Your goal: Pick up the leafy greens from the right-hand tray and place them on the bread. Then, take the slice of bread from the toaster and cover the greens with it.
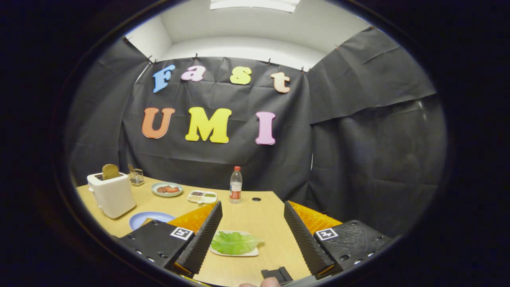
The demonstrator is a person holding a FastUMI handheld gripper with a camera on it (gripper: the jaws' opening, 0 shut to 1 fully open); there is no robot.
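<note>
Landmark for positions: the toaster [112,195], white, standing at the far left of the wooden table [263,217].

- Toaster: one browned slice of bread [110,171] stands upright in its slot, the top half sticking out.
- Just behind and right of the toaster: a small wire rack [136,176] near the booth wall; contents too small to tell.
- In front of and right of the toaster: a blue plate [149,218], partly hidden by the left finger; cannot tell what lies on it.
- Right of the toaster, further back: a pale round dish [167,189] with reddish pieces on it.
- Right again: a small white divided tray [203,196] with dark and greenish fillings.
- Beyond that: a clear plastic bottle [236,185], red cap, red label, upright.
- Well right of the toaster and nearer the camera: a white tray [239,252] carrying the leafy greens [234,242], one flat green leaf lying on it.

Gripper [252,233]: fingers spread wide, holding nothing. The greens lie low between them, close to the left finger and not touched by either. A fingertip [261,284] of the person shows at the bottom, behind the gripper.
</note>
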